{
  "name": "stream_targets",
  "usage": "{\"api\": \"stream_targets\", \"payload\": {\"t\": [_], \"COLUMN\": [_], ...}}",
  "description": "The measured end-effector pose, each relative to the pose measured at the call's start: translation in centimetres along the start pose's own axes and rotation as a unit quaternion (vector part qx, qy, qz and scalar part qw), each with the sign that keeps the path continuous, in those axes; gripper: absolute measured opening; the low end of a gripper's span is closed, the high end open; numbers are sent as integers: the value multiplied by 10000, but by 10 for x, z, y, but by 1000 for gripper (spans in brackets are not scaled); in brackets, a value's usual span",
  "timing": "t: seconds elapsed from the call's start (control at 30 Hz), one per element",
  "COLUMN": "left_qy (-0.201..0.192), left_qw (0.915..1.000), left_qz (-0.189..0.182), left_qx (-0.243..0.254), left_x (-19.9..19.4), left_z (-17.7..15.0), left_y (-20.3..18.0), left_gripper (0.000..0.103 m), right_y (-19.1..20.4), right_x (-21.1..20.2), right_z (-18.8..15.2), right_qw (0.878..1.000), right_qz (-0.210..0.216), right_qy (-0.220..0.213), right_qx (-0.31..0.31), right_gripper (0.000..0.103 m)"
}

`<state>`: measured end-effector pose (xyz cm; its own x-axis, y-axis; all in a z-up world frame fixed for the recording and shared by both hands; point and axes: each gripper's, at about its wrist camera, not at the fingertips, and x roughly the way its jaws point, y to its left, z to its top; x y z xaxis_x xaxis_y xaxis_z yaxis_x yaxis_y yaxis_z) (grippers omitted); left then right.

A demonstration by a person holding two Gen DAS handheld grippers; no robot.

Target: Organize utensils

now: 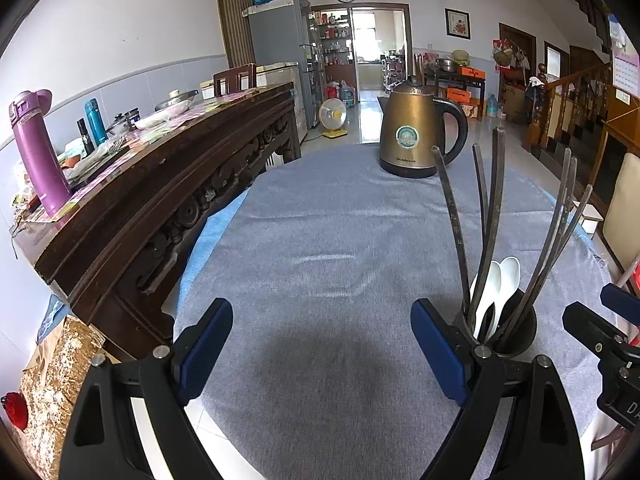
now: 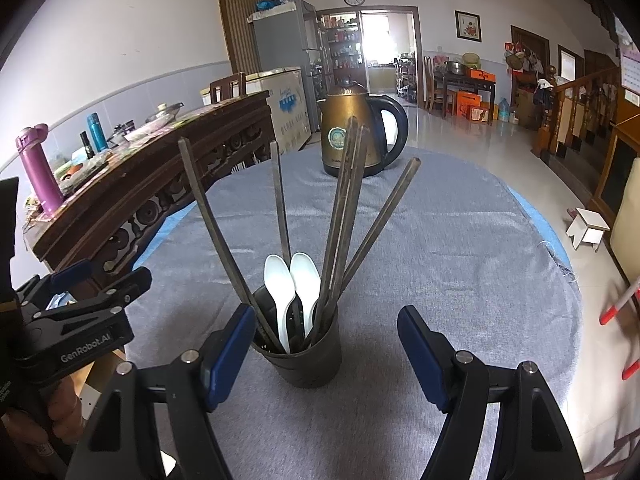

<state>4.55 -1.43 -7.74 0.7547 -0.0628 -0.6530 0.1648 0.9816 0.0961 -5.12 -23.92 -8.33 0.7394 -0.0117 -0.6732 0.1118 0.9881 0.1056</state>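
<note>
A black utensil holder [image 2: 308, 356] stands on the grey tablecloth. It holds several dark chopsticks [image 2: 340, 220] and two white spoons [image 2: 292, 284], bowls up. My right gripper [image 2: 326, 356] is open and empty, with the holder between its fingers at the near end. In the left wrist view the holder [image 1: 516, 328] is at the right, just beyond the right finger. My left gripper [image 1: 322, 344] is open and empty over bare cloth. The right gripper [image 1: 600, 332] shows at the right edge there, and the left gripper [image 2: 100, 300] at the left in the right wrist view.
A bronze electric kettle [image 1: 416, 132] stands at the far side of the table [image 1: 320, 220]. A dark carved wooden sideboard [image 1: 168, 184] runs along the left, with a purple flask [image 1: 36, 152] and dishes on it. A small white stool [image 2: 588, 228] is on the floor right.
</note>
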Motion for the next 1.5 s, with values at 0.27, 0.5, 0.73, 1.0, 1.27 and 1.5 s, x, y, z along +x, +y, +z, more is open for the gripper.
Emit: {"api": "stream_targets", "payload": {"t": [0.27,0.5,0.73,1.0,1.27,1.5], "left_qy": [-93,-161,-171,-144,-120,-102], "left_qw": [10000,9999,9999,9999,9999,9999], "left_qz": [15,22,17,13,-14,-46], "left_qx": [15,22,18,9,-11,-9], "left_x": [-11,-20,-22,-19,-15,-12], "left_z": [-1,-1,0,1,2,1], "left_y": [0,-1,0,1,4,6], "left_gripper": [91,91,91,91,91,91], "right_y": [2,4,4,5,7,9], "right_x": [-10,-18,-19,-18,-14,-11], "right_z": [-1,-1,-1,0,2,2], "right_qw": [10000,9999,9999,9999,9999,9999], "right_qz": [1,9,17,18,-13,-42], "right_qy": [-80,-129,-138,-117,-100,-70], "right_qx": [-16,-45,-57,-54,-61,-86], "right_gripper": [77,77,77,77,77,77]}}
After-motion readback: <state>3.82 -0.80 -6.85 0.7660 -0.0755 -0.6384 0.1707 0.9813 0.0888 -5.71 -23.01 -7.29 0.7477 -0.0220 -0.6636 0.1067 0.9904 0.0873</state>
